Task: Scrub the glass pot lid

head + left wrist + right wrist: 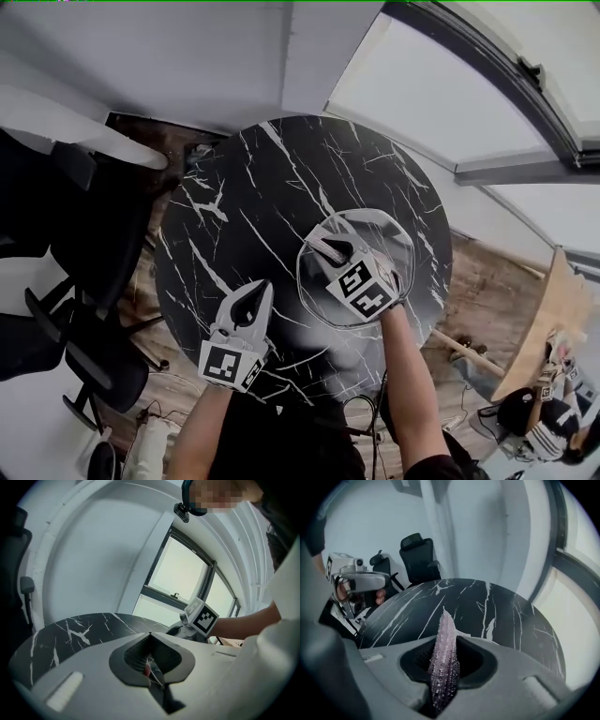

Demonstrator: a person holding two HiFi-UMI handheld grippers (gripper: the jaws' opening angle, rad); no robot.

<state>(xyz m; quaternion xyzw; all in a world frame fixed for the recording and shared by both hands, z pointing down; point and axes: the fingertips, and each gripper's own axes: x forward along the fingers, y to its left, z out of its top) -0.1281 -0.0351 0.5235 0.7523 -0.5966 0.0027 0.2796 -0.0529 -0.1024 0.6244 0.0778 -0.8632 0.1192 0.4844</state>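
Note:
The glass pot lid [386, 234] lies flat on the round black marble table [234, 206], right of its middle. My right gripper [325, 247] hovers over the lid's near left part, shut on a purple glittery scrubber [444, 663] that sticks out between its jaws. The lid's knob is hidden under that gripper. My left gripper [257, 292] is shut, apart from the lid, over the table left of its rim. Only a small pinkish bit shows between its jaws in the left gripper view. Each gripper shows in the other's view: the right gripper [199, 618], the left gripper [357, 580].
Black office chairs [66, 234] crowd the table's left side. A white wall and a large window [469, 84] run behind it. Wooden floor [487, 281] shows to the right, with another person [548, 412] at the lower right. The table's edge is close to my body.

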